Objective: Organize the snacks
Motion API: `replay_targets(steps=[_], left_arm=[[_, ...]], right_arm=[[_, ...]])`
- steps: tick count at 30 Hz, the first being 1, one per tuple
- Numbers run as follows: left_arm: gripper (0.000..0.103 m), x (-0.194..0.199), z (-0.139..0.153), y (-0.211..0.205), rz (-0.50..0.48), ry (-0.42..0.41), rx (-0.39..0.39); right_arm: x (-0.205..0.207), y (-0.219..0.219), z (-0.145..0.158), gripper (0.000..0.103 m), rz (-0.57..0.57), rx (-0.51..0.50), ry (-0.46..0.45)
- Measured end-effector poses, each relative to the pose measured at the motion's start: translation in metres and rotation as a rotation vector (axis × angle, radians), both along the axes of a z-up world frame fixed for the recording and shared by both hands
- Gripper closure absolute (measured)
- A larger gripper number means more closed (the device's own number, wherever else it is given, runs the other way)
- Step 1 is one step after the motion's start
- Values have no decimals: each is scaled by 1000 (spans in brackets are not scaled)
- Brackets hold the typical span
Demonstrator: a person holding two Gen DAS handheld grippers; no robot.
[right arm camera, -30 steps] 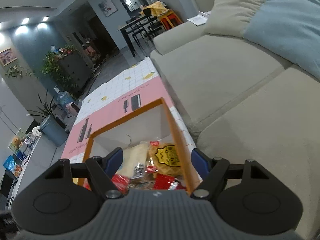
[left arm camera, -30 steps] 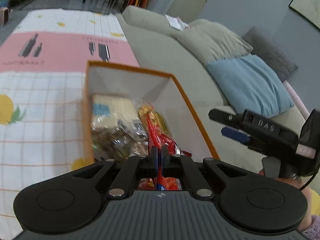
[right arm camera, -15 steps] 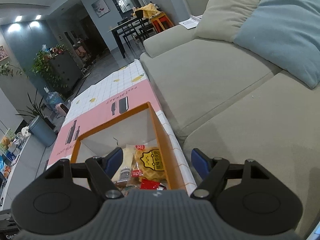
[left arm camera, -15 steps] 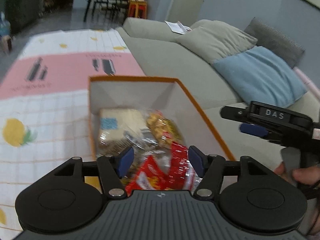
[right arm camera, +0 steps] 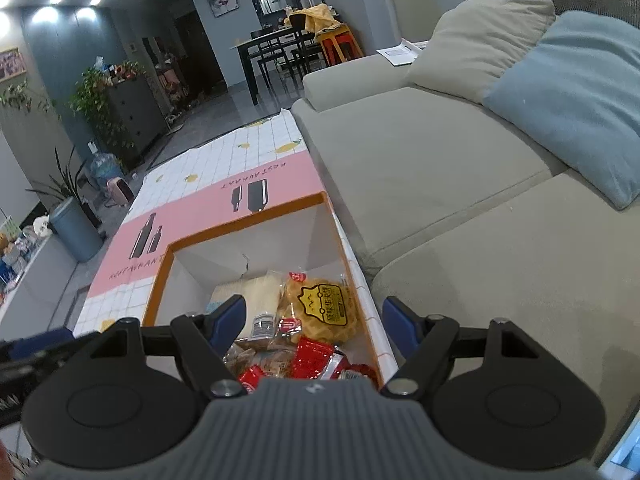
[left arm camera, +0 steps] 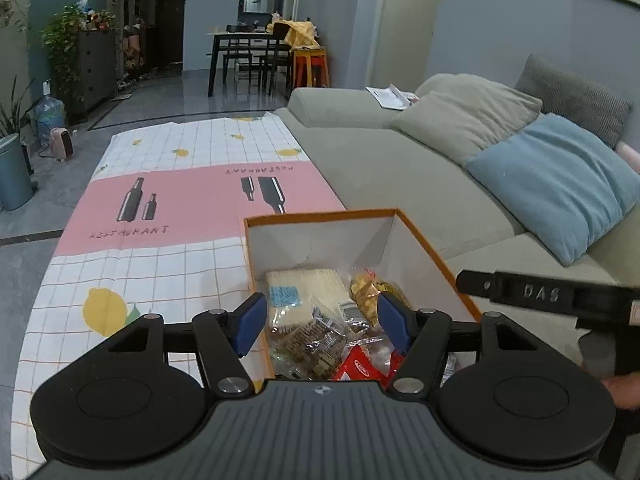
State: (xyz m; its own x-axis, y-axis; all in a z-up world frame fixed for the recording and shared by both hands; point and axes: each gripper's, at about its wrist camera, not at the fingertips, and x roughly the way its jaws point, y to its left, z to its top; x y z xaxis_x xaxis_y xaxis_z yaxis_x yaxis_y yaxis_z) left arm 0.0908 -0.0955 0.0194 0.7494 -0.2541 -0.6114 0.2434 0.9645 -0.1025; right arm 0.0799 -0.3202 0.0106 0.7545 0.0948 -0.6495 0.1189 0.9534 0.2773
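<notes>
**Orange box full of snacks, both claws wide and empty**

Orange-rimmed, white inside: that's the box (left arm camera: 436, 258) I'm working over, and it's parked on the tablecloth (left arm camera: 160, 264) at the edge nearest the sofa (left arm camera: 384, 160). Inside there's a pale flat cracker pack (left arm camera: 308, 284) toward the back, a yellow waffle-looking bag (right arm camera: 320, 304) beside it, some clear-wrapped brown biscuits (left arm camera: 316, 340) in the middle, and red packets (right arm camera: 316, 356) at the near end, all piled loosely and touching each other.

My left gripper (left arm camera: 318, 326) hangs above the near half of the box with its blue pads spread wide, nothing between them. Same story for my right gripper (right arm camera: 314, 318): pads well apart, hovering over the box's sofa-side wall, pinching nothing. From the left camera I can see the right one off to the side with a bit of hand (left arm camera: 624, 388) under it.

Past the box, the cloth is a white grid with lemons and a pink band. On the sofa sit a beige cushion (left arm camera: 468, 116) and a blue cushion (left arm camera: 560, 184).
</notes>
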Motion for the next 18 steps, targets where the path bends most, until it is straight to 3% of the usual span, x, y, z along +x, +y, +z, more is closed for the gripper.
replay_targets(steps=[4, 7, 12, 18], left_arm=[[28, -11, 15, 9, 52, -59, -1], [28, -21, 27, 15, 85, -136, 28], [28, -36, 47, 23, 101, -194, 84], [23, -64, 47, 41, 110, -268, 80]], right_arm=[[-12, 12, 9, 29, 9, -16, -28], [-22, 25, 14, 29, 16, -20, -41], [-40, 56, 18, 29, 51, -54, -65], [-66, 92, 26, 29, 121, -37, -91]])
